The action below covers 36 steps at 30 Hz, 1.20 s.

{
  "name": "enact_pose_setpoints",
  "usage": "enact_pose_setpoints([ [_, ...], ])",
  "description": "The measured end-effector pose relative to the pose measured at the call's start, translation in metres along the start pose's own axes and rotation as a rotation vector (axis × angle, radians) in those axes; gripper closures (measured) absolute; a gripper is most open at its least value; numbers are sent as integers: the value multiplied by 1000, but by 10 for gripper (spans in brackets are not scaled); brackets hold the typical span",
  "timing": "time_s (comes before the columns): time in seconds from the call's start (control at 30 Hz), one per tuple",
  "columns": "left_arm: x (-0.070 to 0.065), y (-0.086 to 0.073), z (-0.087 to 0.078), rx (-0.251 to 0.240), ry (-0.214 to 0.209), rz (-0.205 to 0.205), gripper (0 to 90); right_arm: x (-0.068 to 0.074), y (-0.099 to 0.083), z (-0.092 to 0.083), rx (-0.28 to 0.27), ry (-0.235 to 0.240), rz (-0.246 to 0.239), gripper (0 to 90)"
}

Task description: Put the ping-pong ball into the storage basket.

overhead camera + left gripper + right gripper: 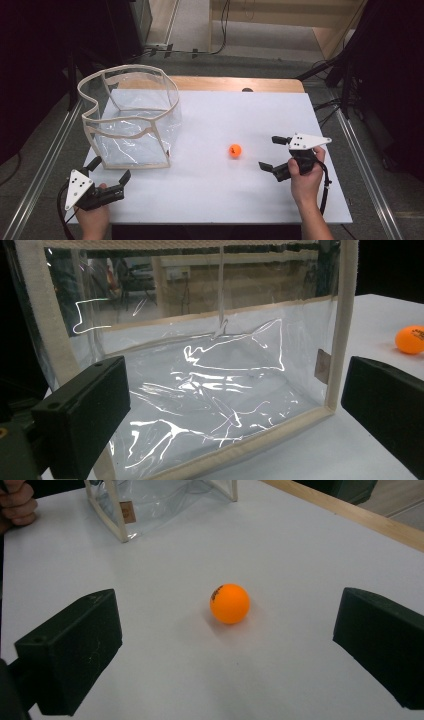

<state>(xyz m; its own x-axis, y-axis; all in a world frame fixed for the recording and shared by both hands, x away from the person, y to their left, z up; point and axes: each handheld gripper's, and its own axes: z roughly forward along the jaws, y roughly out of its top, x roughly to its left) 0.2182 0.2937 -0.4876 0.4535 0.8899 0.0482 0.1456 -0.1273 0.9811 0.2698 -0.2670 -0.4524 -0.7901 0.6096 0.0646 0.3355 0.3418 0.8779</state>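
Nothing is picked up yet: my right tongs [273,152] gape, the orange ball [229,603] on the desk just ahead between them; my left tongs [111,169] gape facing the clear bag [210,370].

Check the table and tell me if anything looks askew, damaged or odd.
One thing stands out: the clear bag has a warped cream rim, wavy and buckled inward at its left side, and its plastic walls are creased. It stands upright. The orange ball lies alone on the white table, whole, ahead of the open right gripper.
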Motion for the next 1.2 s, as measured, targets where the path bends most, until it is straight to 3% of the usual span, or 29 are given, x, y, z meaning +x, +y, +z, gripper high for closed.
enact_pose_setpoints([
  [0.33,-1,0,1,6,2,11,1,-2,12,6,-1,25,-3,0],
  [1.2,-3,0,2,15,5,21,1,-3,46,25,95,74,-75,0],
])
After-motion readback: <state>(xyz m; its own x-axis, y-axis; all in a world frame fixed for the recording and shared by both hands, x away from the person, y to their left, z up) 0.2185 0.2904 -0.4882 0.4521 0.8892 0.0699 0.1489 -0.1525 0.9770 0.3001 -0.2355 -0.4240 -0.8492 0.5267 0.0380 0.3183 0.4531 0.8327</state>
